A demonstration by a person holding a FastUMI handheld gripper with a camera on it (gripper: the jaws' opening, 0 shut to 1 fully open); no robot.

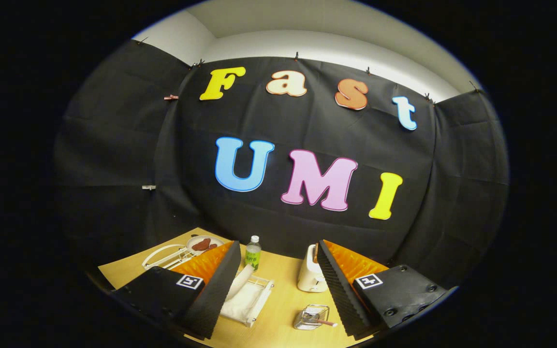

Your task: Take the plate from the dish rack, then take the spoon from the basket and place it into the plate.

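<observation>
**A:** What is nearest to your camera?

**B:** The two fingers of my gripper. They stand wide apart and hold nothing. Each one carries a small square marker with a black and white pattern; I cannot read it as letters.

**A:** And between the fingers?

**B:** On the wooden table I see a small wire basket, just beside the right finger. A spoon with a reddish handle lies in it, I think; it is small in my view. Nearer the left finger is a white dish rack, and a white plate leans in it, tilted.

**A:** Any labels?

**B:** A clear bottle with a green label stands beyond the rack, but the writing is too small to read. A white toaster stands just by the right finger. Beyond the left finger there is a second white rack and a bowl with something red inside.
</observation>
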